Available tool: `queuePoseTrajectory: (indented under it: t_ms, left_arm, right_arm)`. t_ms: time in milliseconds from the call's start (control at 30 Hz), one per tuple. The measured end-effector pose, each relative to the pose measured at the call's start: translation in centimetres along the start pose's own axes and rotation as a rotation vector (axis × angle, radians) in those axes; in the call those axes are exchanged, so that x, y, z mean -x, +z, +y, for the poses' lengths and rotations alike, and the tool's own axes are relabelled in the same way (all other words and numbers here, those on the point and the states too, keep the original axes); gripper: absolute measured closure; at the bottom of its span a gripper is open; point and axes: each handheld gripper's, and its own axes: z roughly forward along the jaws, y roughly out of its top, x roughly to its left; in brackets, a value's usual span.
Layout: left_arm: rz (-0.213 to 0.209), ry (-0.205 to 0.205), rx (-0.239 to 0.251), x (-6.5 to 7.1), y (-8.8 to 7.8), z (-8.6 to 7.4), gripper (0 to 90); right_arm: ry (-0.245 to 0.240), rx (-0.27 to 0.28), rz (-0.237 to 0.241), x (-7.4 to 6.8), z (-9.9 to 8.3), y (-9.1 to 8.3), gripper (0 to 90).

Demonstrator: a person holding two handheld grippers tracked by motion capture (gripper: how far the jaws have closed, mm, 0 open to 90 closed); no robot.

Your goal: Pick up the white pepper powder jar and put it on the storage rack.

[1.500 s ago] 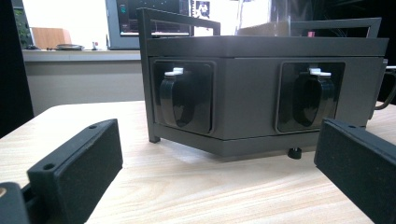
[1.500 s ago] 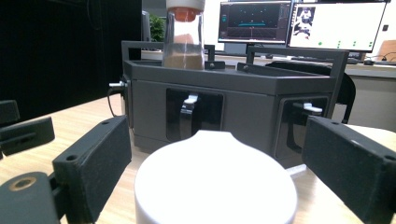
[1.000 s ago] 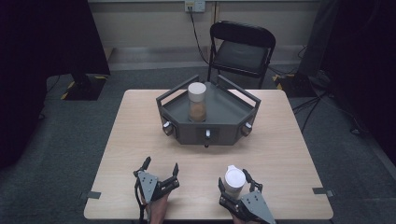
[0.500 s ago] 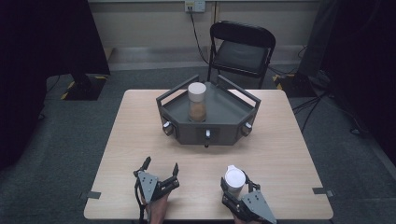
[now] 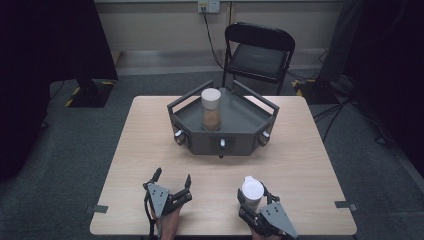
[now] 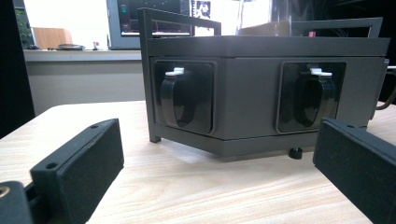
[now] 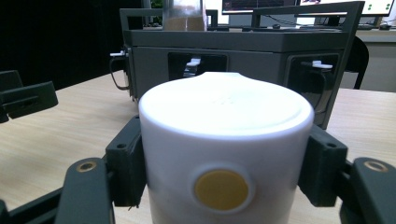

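A white lidded cup (image 5: 252,192) with a yellow dot on its side (image 7: 224,140) stands near the table's front edge. My right gripper (image 5: 252,198) is shut on it, one black pad pressing each side (image 7: 224,175). My left gripper (image 5: 173,176) rests open on the table to the left, nothing between its jaws (image 6: 219,156). It faces the front wall of a dark grey tray (image 6: 252,93). That tray (image 5: 222,142) sits mid-table and holds a clear jar (image 5: 211,107) with a white lid and brown contents.
The tray has raised rails and several black latches with white tabs (image 6: 180,95) on its front walls. A black folding chair (image 5: 260,50) stands beyond the table's far edge. Bare wood lies between the grippers and the tray.
The right gripper's jaws have drawn in against the white cup. Both hands and the left gripper have stayed where they were.
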Motion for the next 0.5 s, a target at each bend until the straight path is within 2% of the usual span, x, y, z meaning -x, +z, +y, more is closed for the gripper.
queuePoseTrajectory:
  t_ms: [500]
  left_arm:
    - [0.004, 0.000, 0.000, 0.1, 0.0, 0.0, 1.3]
  right_arm:
    - [0.004, -0.012, 0.028, 1.1, 2.3, 1.0, 30.2]
